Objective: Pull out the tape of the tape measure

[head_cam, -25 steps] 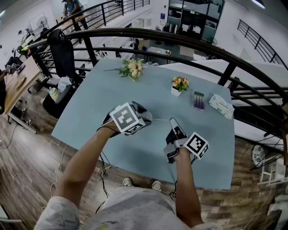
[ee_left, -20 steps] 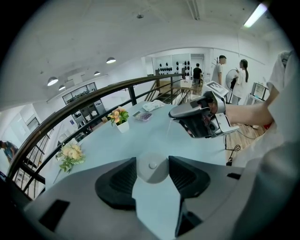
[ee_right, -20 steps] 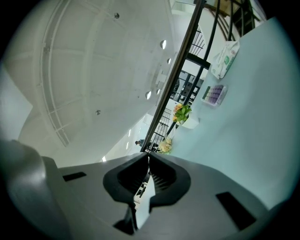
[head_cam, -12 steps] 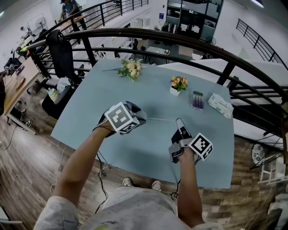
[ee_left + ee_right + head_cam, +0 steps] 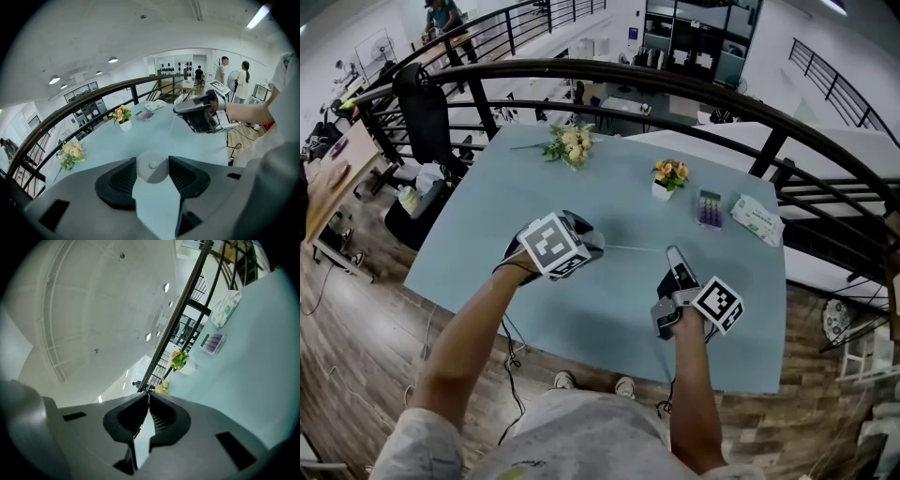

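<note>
Item: tape measure (image 5: 152, 167) - round grey case, over the bench (image 5: 609, 192), gripped between the pads of the left hand-held gripper (image 5: 152, 177) | Tape (image 5: 633, 249): thin strip drawn out across to the right hand-held gripper (image 5: 148, 401) - jaws clenched on its end | Nearby: potted flowers (image 5: 672, 176), well apart

An open-plan office mezzanine: curved black railing (image 5: 675, 82), desks (image 5: 333, 183), an office chair (image 5: 422, 108), shelving (image 5: 703, 37) beyond.

On the worktop (image 5: 609, 309): flower bunch (image 5: 570, 143) upper left, potted flowers (image 5: 669, 178) centre, packet (image 5: 757, 218) right, tape (image 5: 633, 248) stretched below them.
</note>
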